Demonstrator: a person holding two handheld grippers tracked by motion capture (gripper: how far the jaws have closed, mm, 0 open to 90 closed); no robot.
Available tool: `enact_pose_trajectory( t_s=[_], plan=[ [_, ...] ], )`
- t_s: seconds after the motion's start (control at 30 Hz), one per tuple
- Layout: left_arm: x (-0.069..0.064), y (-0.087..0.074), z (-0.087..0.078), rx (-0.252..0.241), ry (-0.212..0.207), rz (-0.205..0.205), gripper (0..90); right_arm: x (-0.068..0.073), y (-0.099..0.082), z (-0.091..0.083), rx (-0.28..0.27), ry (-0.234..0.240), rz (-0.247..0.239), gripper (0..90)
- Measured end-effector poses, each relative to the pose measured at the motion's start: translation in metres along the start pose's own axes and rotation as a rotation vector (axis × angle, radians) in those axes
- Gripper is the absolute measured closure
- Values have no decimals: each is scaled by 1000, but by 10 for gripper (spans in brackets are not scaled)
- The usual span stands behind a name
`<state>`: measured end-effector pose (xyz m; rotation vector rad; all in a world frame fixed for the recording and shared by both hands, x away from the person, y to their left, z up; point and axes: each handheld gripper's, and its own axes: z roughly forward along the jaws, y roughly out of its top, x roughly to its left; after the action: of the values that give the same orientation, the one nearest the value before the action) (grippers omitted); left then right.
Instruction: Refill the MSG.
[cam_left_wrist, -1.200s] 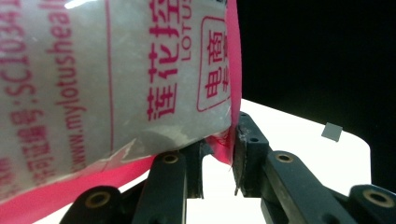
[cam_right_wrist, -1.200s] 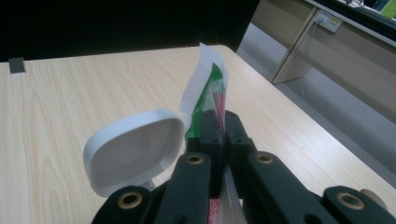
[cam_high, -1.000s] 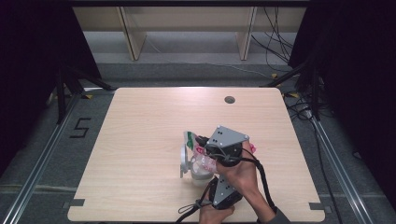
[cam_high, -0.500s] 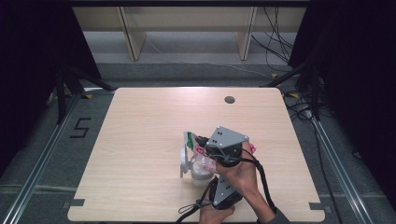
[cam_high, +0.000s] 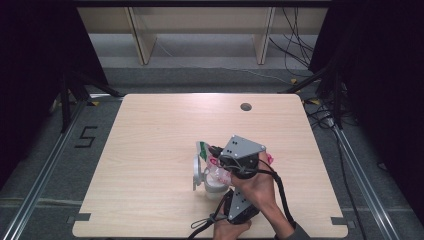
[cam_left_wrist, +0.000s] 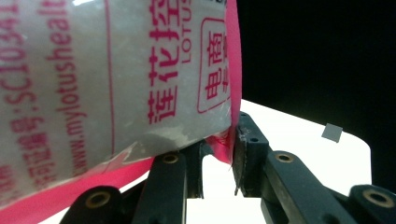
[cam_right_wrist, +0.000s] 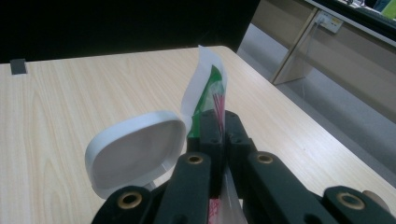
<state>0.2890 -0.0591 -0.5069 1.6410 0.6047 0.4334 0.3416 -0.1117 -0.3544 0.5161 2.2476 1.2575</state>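
Still unmoved, both grippers (cam_high: 220, 167) clamped on plastic bag (cam_left_wrist: 116, 74)

pouch (cam_high: 212, 167) held over container (cam_high: 214, 186) at table (cam_high: 150, 150) front-centre | lid (cam_high: 197, 171) left of pouch | R gripper (cam_high: 220, 156) behind L gripper (cam_high: 227, 197), pouch between

A wooden table (cam_high: 150, 150) (round hole (cam_high: 245, 106) near its far edge), floor cables (cam_high: 295, 30).
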Motion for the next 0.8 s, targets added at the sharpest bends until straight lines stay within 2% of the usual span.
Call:
enact_pose_trajectory(
  t_s=[0.23,0.3,0.4,0.53,0.57,0.7,0.77,0.8],
  plan=[
    [0,0,-1,-3,3,-2,752,1,0,0,0,0,5,898],
    [0,0,0,0,0,-2,752,1,0,2,3,-5,-8,898],
    [1,0,0,-2,-3,1,752,1,0,1,5,3,5,898],
    [0,-1,0,-4,3,-2,751,2,0,2,4,-1,-15,897],
    [0,-1,0,0,5,-4,751,2,-1,3,16,8,-12,898],
    [0,0,-1,-2,5,0,753,1,0,1,2,7,-3,898],
    [0,0,-1,0,8,-1,752,2,0,0,7,9,22,898],
    [0,-1,0,-1,1,-1,752,1,0,2,4,12,1,898]
  ],
)
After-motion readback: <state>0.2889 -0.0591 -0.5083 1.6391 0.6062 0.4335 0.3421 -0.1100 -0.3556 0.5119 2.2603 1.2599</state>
